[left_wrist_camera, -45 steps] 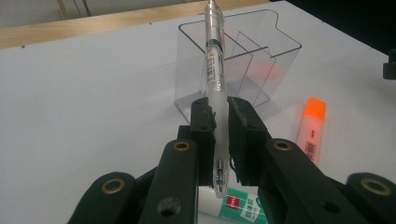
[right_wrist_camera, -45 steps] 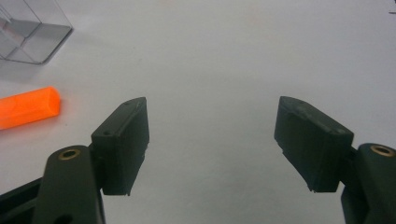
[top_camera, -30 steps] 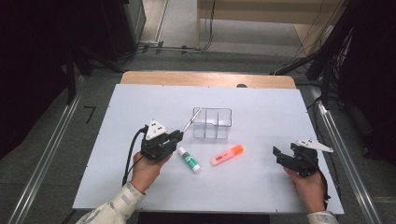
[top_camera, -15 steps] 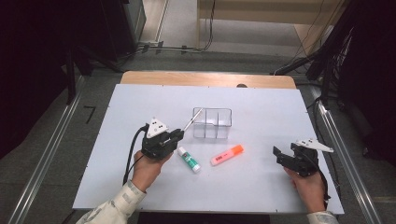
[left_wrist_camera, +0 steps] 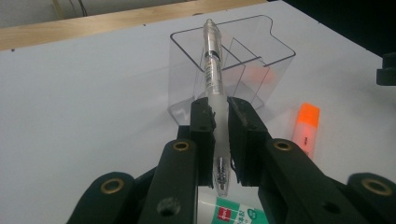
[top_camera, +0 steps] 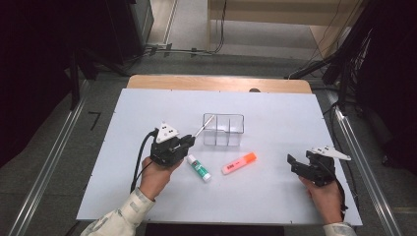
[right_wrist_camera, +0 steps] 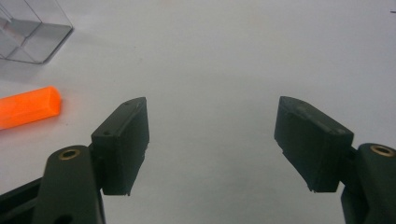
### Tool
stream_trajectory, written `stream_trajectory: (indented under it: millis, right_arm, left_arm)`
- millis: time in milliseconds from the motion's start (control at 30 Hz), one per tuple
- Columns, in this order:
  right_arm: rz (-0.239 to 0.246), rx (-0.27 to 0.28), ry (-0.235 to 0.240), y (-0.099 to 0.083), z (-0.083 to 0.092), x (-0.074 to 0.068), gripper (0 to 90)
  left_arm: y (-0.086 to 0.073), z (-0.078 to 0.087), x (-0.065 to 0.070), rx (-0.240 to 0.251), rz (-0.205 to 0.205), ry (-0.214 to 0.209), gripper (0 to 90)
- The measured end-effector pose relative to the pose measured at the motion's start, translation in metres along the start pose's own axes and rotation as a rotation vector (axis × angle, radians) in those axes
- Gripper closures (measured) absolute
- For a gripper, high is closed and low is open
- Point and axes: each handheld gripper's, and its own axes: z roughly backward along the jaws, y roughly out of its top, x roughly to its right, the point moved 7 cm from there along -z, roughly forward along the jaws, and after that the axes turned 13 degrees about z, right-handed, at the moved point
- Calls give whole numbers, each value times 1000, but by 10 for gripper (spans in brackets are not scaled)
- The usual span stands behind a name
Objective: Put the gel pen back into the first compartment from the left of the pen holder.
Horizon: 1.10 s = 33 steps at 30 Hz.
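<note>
Left gripper (left_wrist_camera: 219, 135) clamped on clear pen (left_wrist_camera: 214, 70), pen tip over near rim of clear organizer (top_camera: 223, 129), right gripper (right_wrist_camera: 212, 144) wide open above bare table (top_camera: 275, 196), orange highlighter (top_camera: 239, 163) and glue stick (top_camera: 198, 167) lying between the grippers.

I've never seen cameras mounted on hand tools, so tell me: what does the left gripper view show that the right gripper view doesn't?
Left gripper view alone: its tongs clamped on a clear pen aimed at the organizer, and a glue stick beneath them. Right gripper view alone: its own tongs wide apart with nothing between them, over the bare white table. Both: the orange highlighter and the clear plastic organizer.
</note>
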Motion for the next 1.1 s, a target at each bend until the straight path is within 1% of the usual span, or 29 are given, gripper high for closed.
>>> stream_trajectory:
  millis: [200,1100]
  right_arm:
    - [0,0,0,0,0,0,251]
    - [-1,0,1,0,0,0,251]
  left_arm:
    - [3,1,0,2,-1,2,804]
    - [5,0,0,7,5,6,804]
